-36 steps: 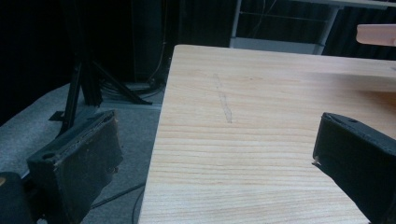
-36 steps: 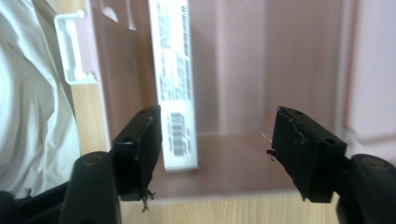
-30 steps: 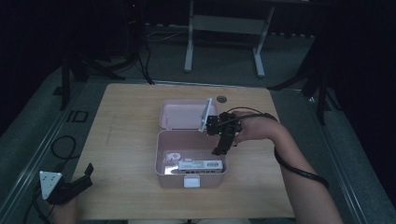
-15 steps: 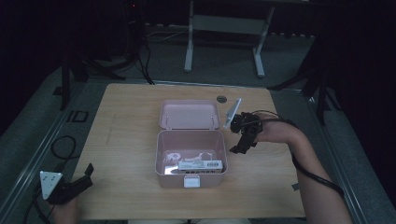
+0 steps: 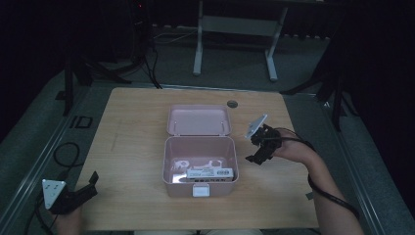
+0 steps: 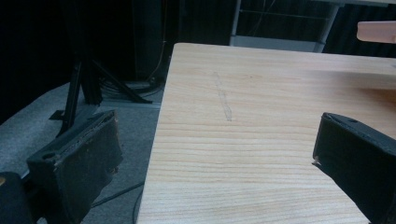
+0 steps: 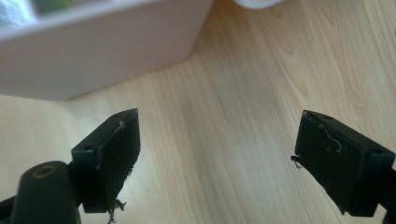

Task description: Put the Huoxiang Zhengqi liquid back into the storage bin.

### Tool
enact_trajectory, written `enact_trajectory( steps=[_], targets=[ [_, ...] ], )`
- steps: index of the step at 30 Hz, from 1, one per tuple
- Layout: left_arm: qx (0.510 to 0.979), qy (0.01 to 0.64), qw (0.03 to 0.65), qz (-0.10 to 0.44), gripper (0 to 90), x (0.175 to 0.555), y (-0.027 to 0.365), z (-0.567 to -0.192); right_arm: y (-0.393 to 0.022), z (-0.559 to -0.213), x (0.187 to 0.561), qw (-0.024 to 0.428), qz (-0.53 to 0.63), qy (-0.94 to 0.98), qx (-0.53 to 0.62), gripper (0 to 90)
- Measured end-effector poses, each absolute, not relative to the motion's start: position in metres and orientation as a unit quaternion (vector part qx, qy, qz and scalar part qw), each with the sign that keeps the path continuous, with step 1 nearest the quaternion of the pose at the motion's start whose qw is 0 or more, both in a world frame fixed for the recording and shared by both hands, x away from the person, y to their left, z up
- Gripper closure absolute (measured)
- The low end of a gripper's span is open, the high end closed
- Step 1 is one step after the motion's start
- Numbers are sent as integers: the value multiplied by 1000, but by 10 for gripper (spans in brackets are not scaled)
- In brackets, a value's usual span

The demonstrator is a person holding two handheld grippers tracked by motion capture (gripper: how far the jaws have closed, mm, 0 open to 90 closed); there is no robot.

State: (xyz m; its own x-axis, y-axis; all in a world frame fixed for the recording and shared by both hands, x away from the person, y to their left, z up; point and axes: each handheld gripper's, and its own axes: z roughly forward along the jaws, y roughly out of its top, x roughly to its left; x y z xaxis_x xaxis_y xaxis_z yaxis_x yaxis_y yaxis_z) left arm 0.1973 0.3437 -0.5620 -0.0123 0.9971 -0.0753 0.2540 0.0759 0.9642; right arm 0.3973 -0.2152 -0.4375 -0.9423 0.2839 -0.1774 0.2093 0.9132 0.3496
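The left gripper [image 5: 85, 185] rests wide open and empty at the near left corner of the bench [image 5: 132, 127], the open pink box [image 5: 200, 164] sits mid-bench, and just right of it the right gripper [image 5: 258, 151] hovers, jaws spread wide, holding nothing.

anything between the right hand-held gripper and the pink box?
Nothing. In the high view, bare wooden table separates the right hand-held gripper from the open pink box; the right gripper view shows bare wood too.
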Motion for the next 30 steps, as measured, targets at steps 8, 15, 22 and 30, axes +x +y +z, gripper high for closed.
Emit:
enact_trajectory(
  steps=[8,15,22,30],
  targets=[
    [540,579,450,413,10,197,344,-562,-231,-466,397,152,215,951,165,138],
    [540,578,451,413,9,197,344,-562,-248,-490,392,180,258,928,199,138],
    [540,579,450,413,9,198,343,-562,-263,-512,381,209,297,900,240,134],
    [540,579,450,413,9,198,344,-562,-279,-522,373,254,334,863,281,132]
  ],
)
